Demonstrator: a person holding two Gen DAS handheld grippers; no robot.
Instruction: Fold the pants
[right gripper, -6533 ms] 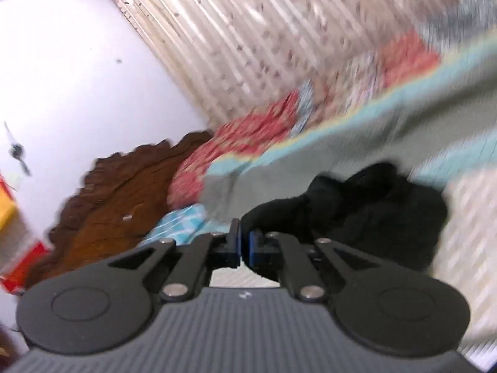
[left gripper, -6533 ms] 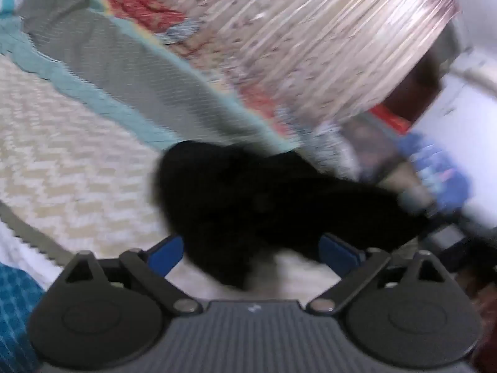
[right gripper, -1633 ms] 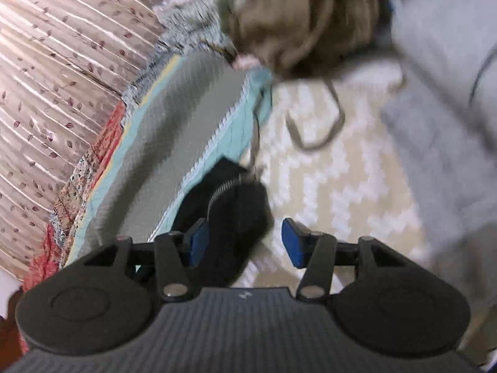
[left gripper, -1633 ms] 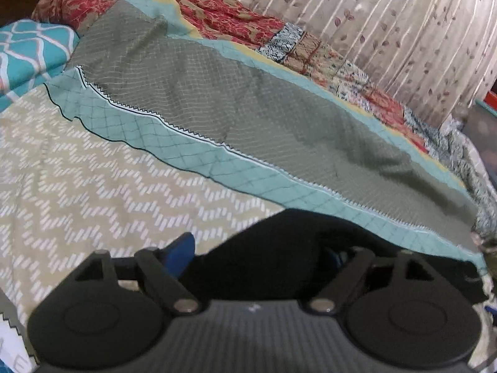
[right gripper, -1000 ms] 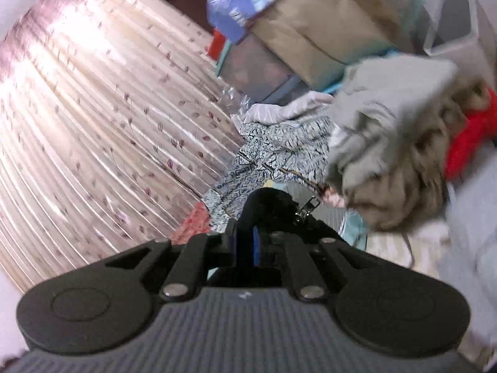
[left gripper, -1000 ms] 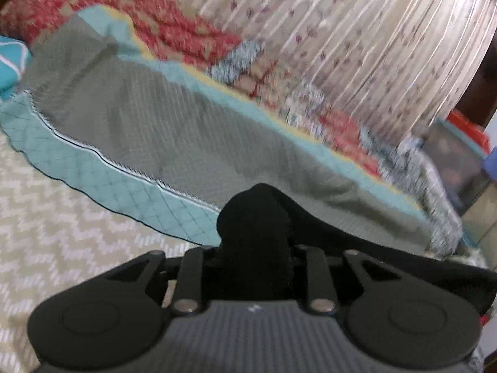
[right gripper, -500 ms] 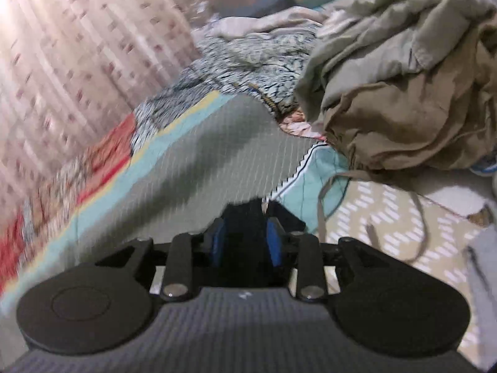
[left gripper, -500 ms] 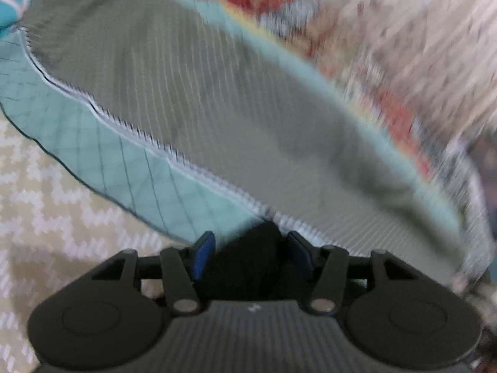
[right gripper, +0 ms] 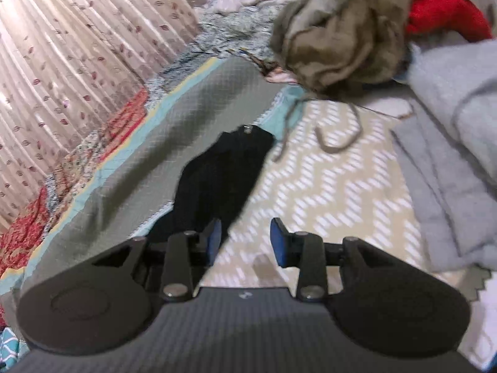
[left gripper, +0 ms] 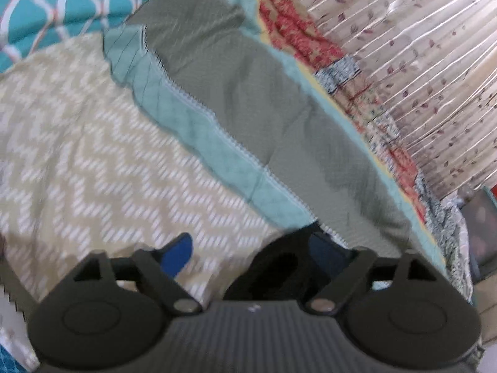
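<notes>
The black pants (right gripper: 222,175) lie stretched along the edge of the grey-green quilt on the bed, a metal button showing at their far end. My right gripper (right gripper: 245,242) is open just above the beige zigzag cover, its left finger beside the pants' near part. In the left wrist view my left gripper (left gripper: 251,253) is open, and a dark bunch of the pants (left gripper: 273,267) lies low between the fingers, close to the right one.
A pile of olive, red and grey clothes (right gripper: 348,28) lies at the right of the bed, with a drawstring trailing onto the cover. A teal patterned pillow (left gripper: 62,3) is at the head. A leaf-print curtain (left gripper: 419,62) hangs behind the bed.
Both grippers were shut on the black pants a second ago and have opened. The pants now lie flat on the bed, and both grippers have drawn back from them.
</notes>
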